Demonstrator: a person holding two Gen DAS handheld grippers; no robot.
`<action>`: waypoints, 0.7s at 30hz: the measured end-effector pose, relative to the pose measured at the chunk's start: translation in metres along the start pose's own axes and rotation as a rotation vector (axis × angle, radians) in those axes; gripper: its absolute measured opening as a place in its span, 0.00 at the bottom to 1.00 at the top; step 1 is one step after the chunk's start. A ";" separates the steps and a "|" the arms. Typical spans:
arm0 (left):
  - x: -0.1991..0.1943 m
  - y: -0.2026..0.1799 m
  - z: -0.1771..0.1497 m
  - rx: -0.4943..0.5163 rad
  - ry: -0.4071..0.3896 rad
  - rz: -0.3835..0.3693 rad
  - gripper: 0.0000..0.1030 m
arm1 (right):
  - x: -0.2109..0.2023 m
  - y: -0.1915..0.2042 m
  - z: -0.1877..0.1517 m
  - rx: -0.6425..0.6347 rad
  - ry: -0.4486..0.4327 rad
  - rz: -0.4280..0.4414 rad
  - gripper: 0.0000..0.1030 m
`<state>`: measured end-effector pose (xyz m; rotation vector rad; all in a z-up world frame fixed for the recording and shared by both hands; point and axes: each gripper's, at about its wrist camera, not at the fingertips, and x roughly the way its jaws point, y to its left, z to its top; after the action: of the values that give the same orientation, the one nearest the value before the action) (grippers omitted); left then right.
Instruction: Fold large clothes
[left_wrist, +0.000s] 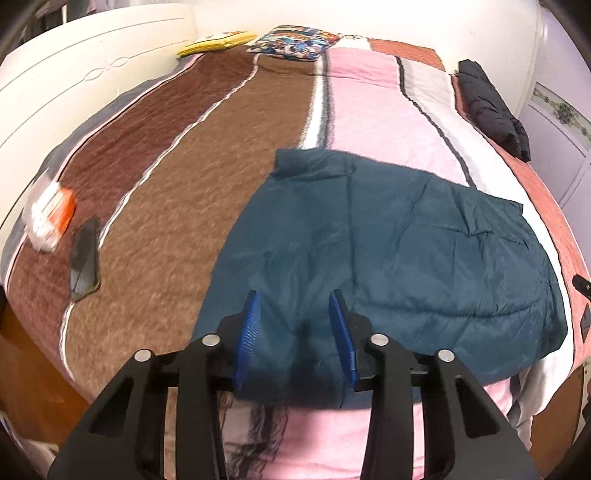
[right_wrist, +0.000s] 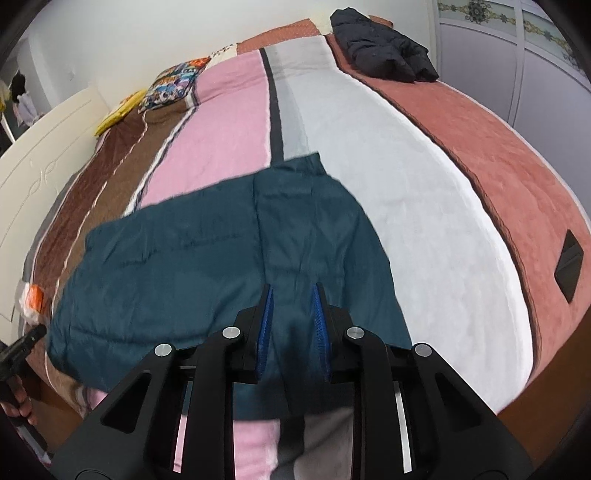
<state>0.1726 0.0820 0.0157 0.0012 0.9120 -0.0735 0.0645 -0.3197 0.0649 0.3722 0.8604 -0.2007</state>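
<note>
A dark teal padded jacket (left_wrist: 388, 240) lies folded flat across the striped blanket (left_wrist: 166, 184) of a bed. Its collar points away and its near hem reaches the bed's front edge. My left gripper (left_wrist: 294, 297) hovers over the near left part of the hem. Its blue pads (left_wrist: 251, 325) stand well apart and no cloth is pinched between them. In the right wrist view the jacket (right_wrist: 203, 258) fills the middle. My right gripper (right_wrist: 293, 291) is over the near right part of the hem, its pads a narrow gap apart, with fabric seen below them.
A black jacket (right_wrist: 384, 55) lies bundled at the bed's far right corner. A phone (left_wrist: 85, 254) and an orange-and-white packet (left_wrist: 50, 218) lie on the left. Pillows (left_wrist: 295, 40) sit by the white headboard (left_wrist: 74, 74). A flat black object (right_wrist: 569, 266) rests near the right edge.
</note>
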 end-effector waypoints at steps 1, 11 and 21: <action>0.003 -0.002 0.007 0.001 -0.001 -0.004 0.32 | 0.004 -0.002 0.007 0.012 0.003 0.011 0.20; 0.050 -0.011 0.075 -0.048 0.019 -0.045 0.25 | 0.049 -0.014 0.056 0.085 0.040 0.048 0.18; 0.117 -0.025 0.123 -0.049 0.086 -0.065 0.25 | 0.115 -0.013 0.103 0.166 0.133 0.097 0.18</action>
<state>0.3393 0.0455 -0.0007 -0.0717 0.9998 -0.1122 0.2057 -0.3757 0.0346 0.5862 0.9566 -0.1591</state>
